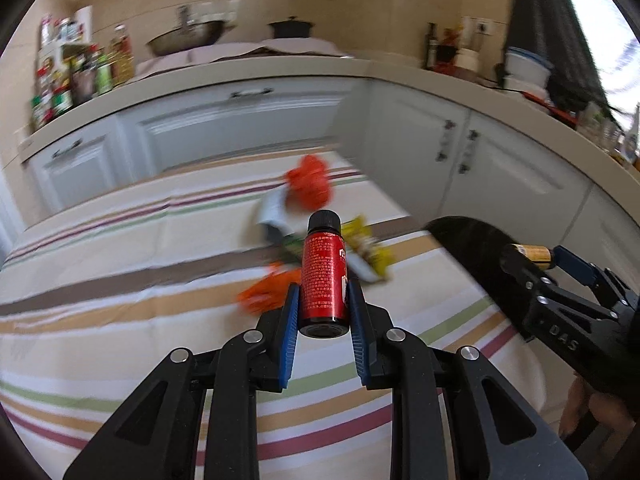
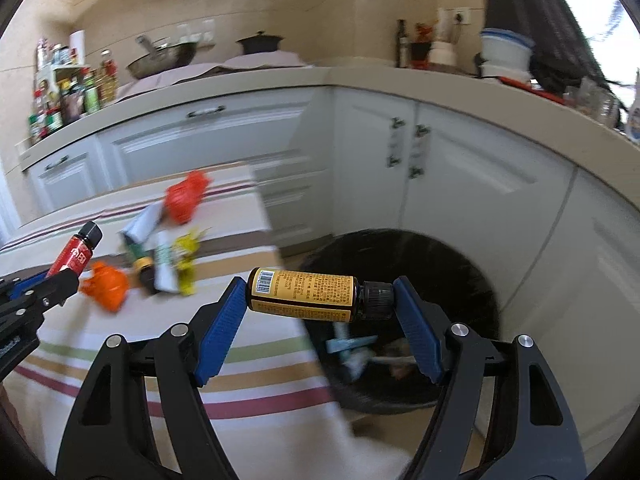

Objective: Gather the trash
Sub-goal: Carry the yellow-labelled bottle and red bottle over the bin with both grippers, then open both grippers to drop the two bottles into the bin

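Observation:
My left gripper point(image 1: 323, 304) is shut on a small red bottle point(image 1: 323, 280) with a black cap and holds it above the striped table point(image 1: 120, 280). My right gripper point(image 2: 320, 300) is shut end to end on a yellow-labelled brown bottle point(image 2: 304, 293), held crosswise over the rim of the black trash bin point(image 2: 440, 264) beside the table. The bin holds some trash point(image 2: 352, 350). A pile of trash lies on the table: orange bags point(image 1: 310, 182), a yellow wrapper point(image 1: 370, 248), a white carton point(image 2: 140, 224).
White kitchen cabinets point(image 2: 460, 176) and a countertop point(image 2: 280, 78) wrap around behind the table and bin. Bottles point(image 1: 72, 80), a wok point(image 1: 188, 38) and a pot point(image 1: 290, 28) stand on the counter. The right gripper shows in the left wrist view point(image 1: 532, 258).

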Motion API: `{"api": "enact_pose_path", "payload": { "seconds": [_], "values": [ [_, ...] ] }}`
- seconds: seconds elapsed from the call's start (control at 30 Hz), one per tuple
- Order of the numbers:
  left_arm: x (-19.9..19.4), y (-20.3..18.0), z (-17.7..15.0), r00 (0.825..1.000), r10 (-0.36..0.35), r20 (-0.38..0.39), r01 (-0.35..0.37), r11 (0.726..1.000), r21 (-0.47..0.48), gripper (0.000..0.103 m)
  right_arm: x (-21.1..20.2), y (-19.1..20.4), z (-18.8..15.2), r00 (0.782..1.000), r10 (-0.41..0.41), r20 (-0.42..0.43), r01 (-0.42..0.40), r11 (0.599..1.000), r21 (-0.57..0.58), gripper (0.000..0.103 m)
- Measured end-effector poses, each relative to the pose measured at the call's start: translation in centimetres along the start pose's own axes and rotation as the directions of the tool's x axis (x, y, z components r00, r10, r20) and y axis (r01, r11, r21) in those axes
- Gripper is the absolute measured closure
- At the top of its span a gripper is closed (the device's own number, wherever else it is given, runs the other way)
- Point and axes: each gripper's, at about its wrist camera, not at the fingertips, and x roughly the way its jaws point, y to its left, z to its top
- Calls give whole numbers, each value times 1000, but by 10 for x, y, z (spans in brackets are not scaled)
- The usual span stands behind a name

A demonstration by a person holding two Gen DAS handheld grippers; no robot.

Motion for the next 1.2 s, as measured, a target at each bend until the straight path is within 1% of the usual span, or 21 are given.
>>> {"api": "enact_pose_path", "payload": {
  "seconds": [0.13, 0.3, 0.47, 0.6, 0.77, 0.83, 0.93, 0.97, 1.0, 1.03, 1.07, 1.2],
  "values": [
    [13, -35, 12, 998, -55, 10, 55, 997, 46, 78, 7, -31, 7, 998, -59, 4, 59, 998, 11, 31],
    [34, -73, 23, 995, -98, 6, 97, 991, 92, 78, 18, -62, 8, 994, -109, -5, 109, 994, 22, 31],
    [54, -105, 31, 993, -119, -3, 118, 985, 129, 78, 32, -88, 7, 990, -141, -14, 141, 989, 46, 31],
    [71, -126, 37, 992, -123, -14, 123, 980, 154, 78, 44, -102, 6, 989, -145, -23, 146, 987, 59, 31],
    [89, -140, 42, 991, -129, -37, 134, 978, 162, 78, 57, -114, 8, 989, -149, -22, 150, 987, 66, 30],
    [98, -147, 45, 990, -131, -45, 137, 974, 180, 78, 62, -117, 10, 990, -141, -25, 143, 987, 69, 30],
    [108, -153, 47, 990, -126, -57, 135, 973, 188, 77, 69, -122, 11, 990, -137, -34, 140, 987, 84, 28],
    [109, -153, 47, 991, -123, -59, 132, 973, 187, 73, 71, -124, 11, 990, -136, -38, 139, 986, 91, 28],
    [111, -153, 47, 991, -120, -61, 129, 974, 184, 65, 72, -125, 12, 990, -133, -40, 137, 986, 96, 26],
    [111, -152, 47, 991, -119, -59, 128, 976, 179, 62, 73, -126, 11, 990, -133, -41, 136, 986, 101, 24],
    [111, -151, 47, 991, -118, -57, 126, 977, 175, 60, 72, -126, 11, 990, -135, -40, 139, 985, 104, 24],
    [105, -145, 48, 993, -106, -45, 112, 979, 170, 60, 69, -125, 13, 989, -143, -37, 146, 983, 112, 24]
  ]
}}
